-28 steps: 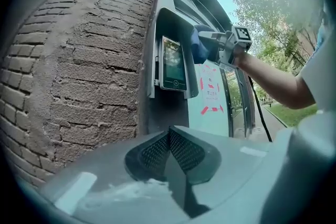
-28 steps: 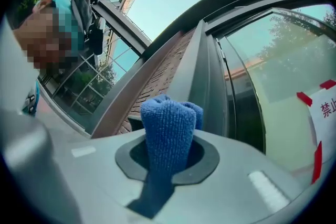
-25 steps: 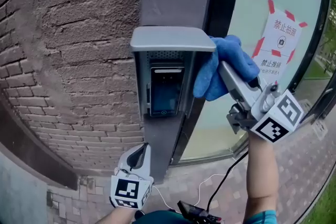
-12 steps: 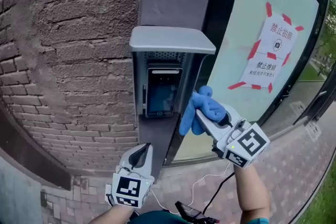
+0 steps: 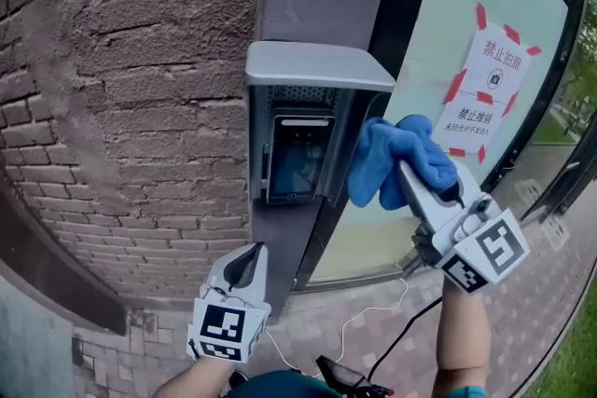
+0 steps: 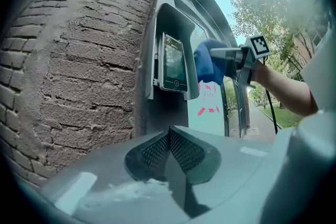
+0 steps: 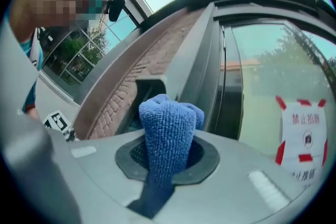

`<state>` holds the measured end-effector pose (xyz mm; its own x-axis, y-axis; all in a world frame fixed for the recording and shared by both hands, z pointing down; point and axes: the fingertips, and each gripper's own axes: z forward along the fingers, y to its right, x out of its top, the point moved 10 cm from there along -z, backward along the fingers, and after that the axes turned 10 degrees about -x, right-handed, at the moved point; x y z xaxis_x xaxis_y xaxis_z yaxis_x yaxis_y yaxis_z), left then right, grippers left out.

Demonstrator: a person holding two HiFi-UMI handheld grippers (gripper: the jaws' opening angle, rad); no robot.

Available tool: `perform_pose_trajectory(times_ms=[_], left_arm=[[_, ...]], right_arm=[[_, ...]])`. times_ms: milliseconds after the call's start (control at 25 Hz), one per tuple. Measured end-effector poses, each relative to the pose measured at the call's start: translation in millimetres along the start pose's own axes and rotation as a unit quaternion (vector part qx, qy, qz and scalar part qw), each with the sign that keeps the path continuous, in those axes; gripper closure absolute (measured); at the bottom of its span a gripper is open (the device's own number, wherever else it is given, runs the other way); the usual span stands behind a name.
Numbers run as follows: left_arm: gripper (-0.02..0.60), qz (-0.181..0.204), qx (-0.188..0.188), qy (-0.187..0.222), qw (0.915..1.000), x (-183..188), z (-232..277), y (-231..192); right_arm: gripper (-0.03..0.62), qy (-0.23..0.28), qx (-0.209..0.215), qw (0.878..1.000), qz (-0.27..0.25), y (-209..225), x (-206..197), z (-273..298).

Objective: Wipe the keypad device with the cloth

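Observation:
The keypad device (image 5: 297, 157) is a dark screen unit set in a grey hooded housing (image 5: 317, 65) on a grey post; it also shows in the left gripper view as the keypad device (image 6: 173, 63). My right gripper (image 5: 403, 165) is shut on a blue cloth (image 5: 396, 158), which hangs just right of the housing's side wall, near or touching it. From the right gripper view the cloth (image 7: 168, 136) stands bunched between the jaws. My left gripper (image 5: 244, 267) sits low below the device, shut and empty, its jaws pressed together (image 6: 169, 150).
A rough brick wall (image 5: 131, 89) fills the left. Right of the post is a dark-framed glass pane (image 5: 466, 23) with a white notice taped in red (image 5: 485, 93). Paved ground and a thin cable (image 5: 373, 317) lie below.
The right gripper with the cloth dropped down the housing's right side, then rose again to about mid-height of the device. The left gripper stayed low.

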<state>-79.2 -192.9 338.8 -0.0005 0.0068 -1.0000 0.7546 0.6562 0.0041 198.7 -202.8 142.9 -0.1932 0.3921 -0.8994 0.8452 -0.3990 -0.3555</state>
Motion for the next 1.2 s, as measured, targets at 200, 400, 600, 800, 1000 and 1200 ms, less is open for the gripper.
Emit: perform_pose_trajectory(times_ms=[200, 400, 600, 800, 1000, 1200], left_arm=[[0.588, -0.004, 0.006, 0.014, 0.9999, 4, -8, -5], [0.588, -0.004, 0.015, 0.026, 0.9995, 8, -19, -10], [0.588, -0.006, 0.024, 0.032, 0.9992, 8, -29, -17], [0.588, -0.009, 0.026, 0.038, 0.9989, 8, -35, -21], [0.588, -0.013, 0.022, 0.039, 0.9989, 4, -38, -21], [0.588, -0.021, 0.025, 0.044, 0.9985, 3, -46, -22]], right_arm=[[0.548, 0.086, -0.030, 0.995, -0.048, 7, 102, 6], [0.548, 0.020, -0.010, 0.993, -0.120, -9, 132, 38], [0.548, -0.008, 0.013, 0.987, -0.163, -27, 145, 58], [0.548, -0.034, 0.023, 0.975, -0.216, -44, 159, 75], [0.548, -0.050, 0.028, 0.954, -0.293, -88, 169, 82], [0.548, -0.008, 0.082, 0.939, -0.335, -139, 178, 101]])
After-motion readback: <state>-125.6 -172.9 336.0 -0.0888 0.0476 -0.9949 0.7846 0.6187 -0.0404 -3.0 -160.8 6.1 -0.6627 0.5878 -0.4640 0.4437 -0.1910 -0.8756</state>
